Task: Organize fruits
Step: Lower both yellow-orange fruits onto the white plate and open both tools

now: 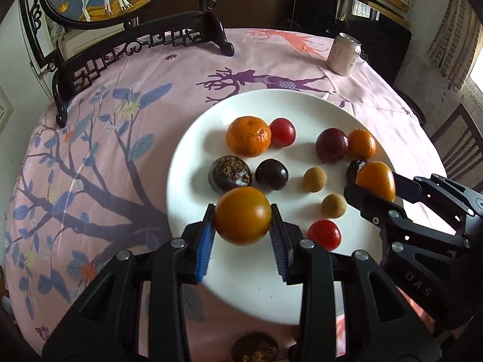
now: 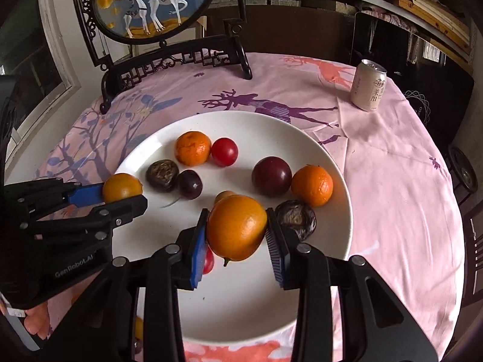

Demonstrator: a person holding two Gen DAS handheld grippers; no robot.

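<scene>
gripping one orange in the left claw, another orange in the right claw, above the plate

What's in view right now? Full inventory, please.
plate: 1, white, on the pink tablecloth
oranges: 4, two loose on the plate, one in each tool
red tomatoes: 2, on the plate
dark round fruits: 5, one off the plate at the near edge
tan small fruits: 2, on the plate
can: 1, pale, far right
deer screen: 1, dark frame, far left
left tool: shut on an orange
right tool: shut on an orange
</scene>
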